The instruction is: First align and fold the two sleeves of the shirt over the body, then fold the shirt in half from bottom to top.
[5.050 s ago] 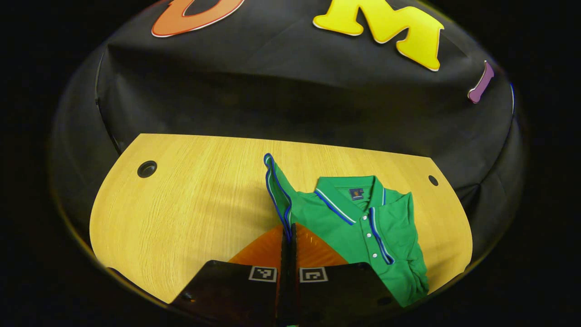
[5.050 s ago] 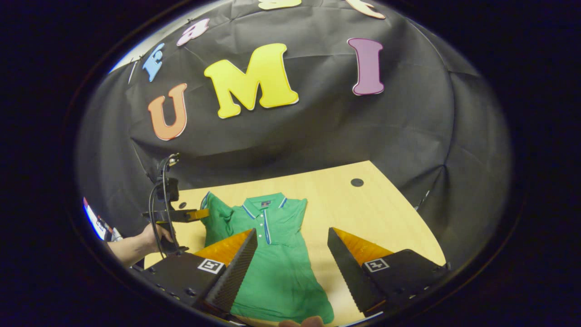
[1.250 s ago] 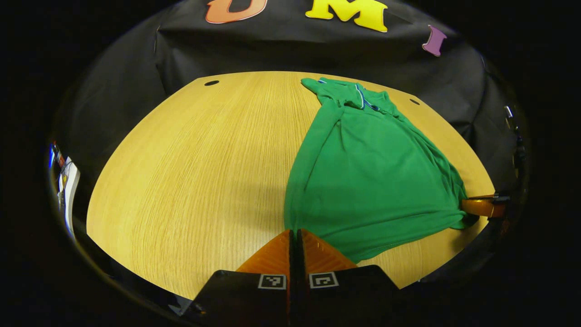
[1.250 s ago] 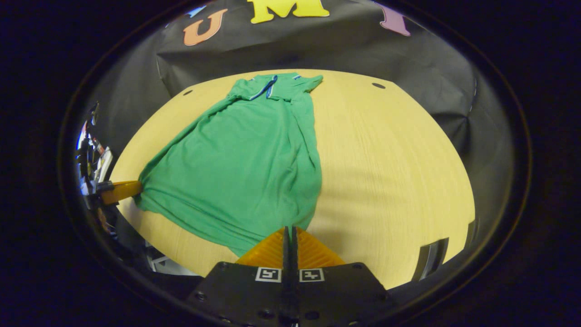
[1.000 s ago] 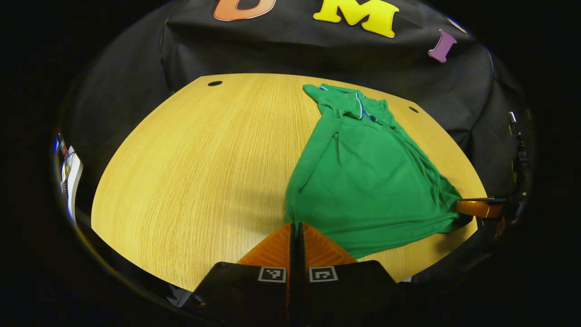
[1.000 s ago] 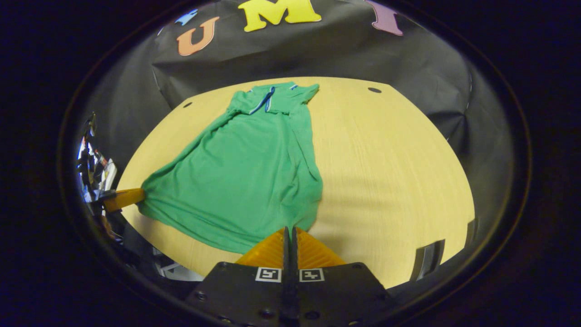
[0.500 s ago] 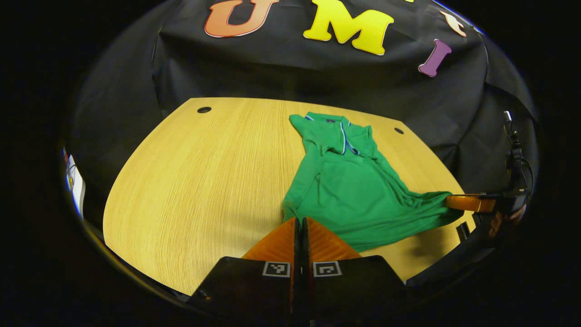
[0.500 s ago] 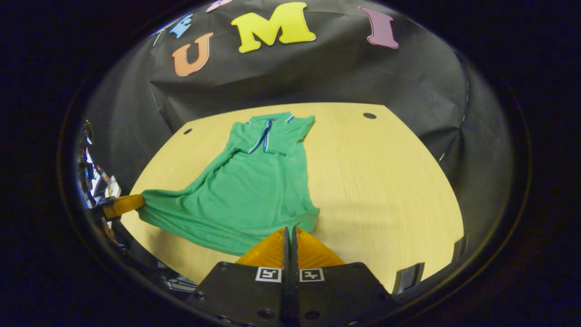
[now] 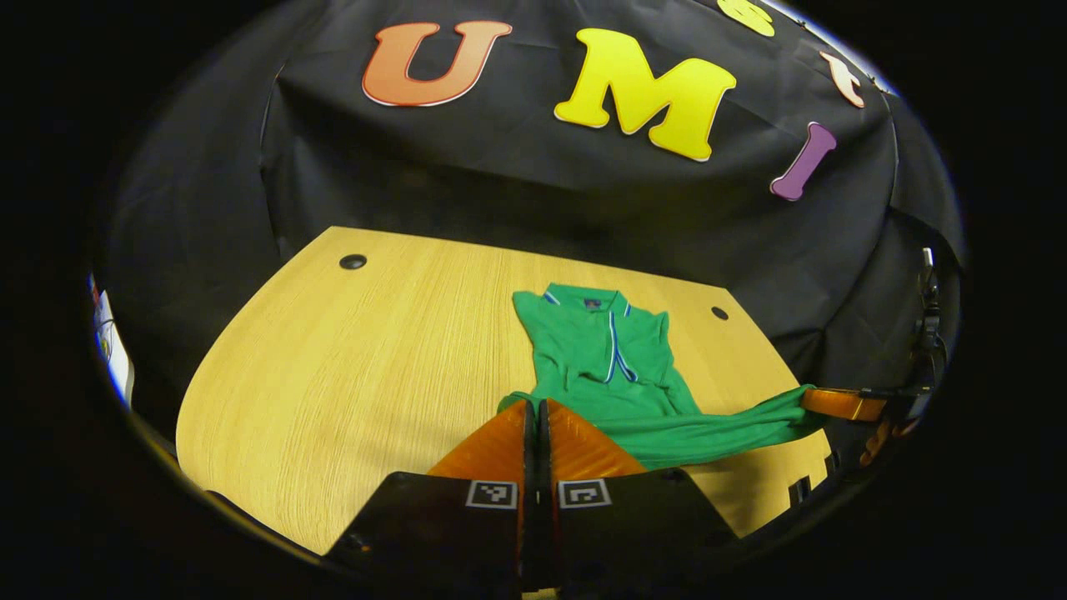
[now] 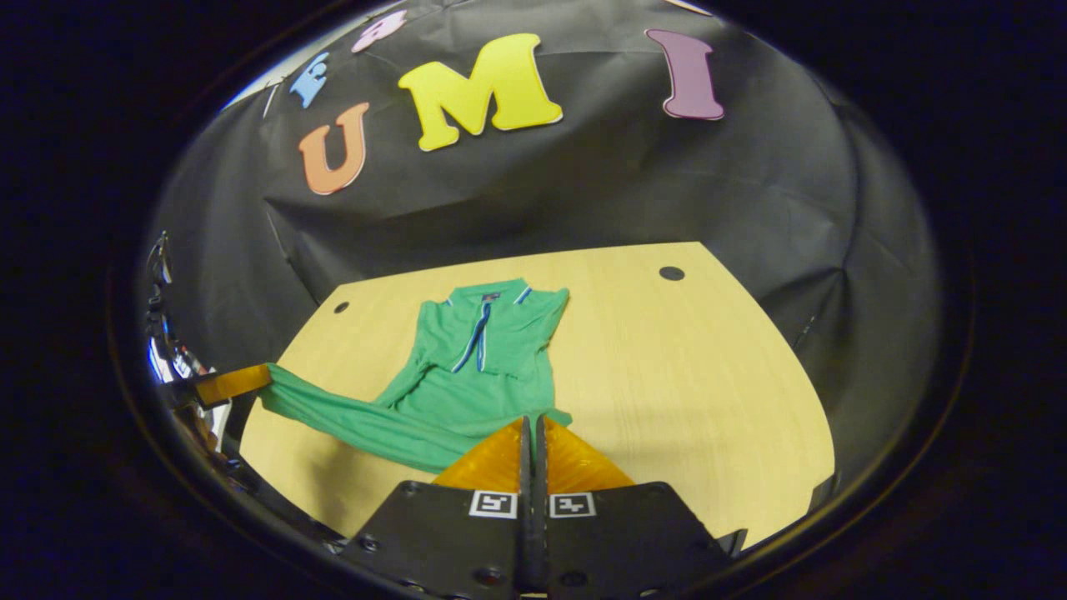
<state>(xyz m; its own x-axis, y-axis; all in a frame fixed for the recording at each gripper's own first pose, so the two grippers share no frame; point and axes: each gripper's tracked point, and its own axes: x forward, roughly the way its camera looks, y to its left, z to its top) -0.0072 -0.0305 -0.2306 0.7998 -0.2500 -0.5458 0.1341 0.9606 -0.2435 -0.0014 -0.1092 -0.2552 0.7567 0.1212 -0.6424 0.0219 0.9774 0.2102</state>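
Green knit with blue-and-white trim along collar and placket, the shirt [image 9: 613, 367] lies collar end toward the booth wall on the pale wood-grain table [image 9: 350, 392]. Its upper part rests flat, both sleeves folded in over the body, while the bottom hem is raised off the table and stretched between the two grippers. A small dark label sits inside the collar [image 9: 593, 304]; its writing is too small to read.

In the left gripper view, the left gripper [image 9: 534, 410] has its fingers pressed together on one hem corner. The right gripper [image 9: 838, 404] shows far off at the right edge, holding the other corner.

In the right gripper view, the right gripper [image 10: 530, 427] is likewise closed tight on the cloth, the shirt [image 10: 479, 367] spreading away beyond it. The left gripper [image 10: 225, 383] appears at the left edge, pinching the opposite corner.

Two round holes [image 9: 353, 262] pierce the table near its far edge. Each gripper body carries square black-and-white markers [image 10: 520, 504], probably tracking tags.
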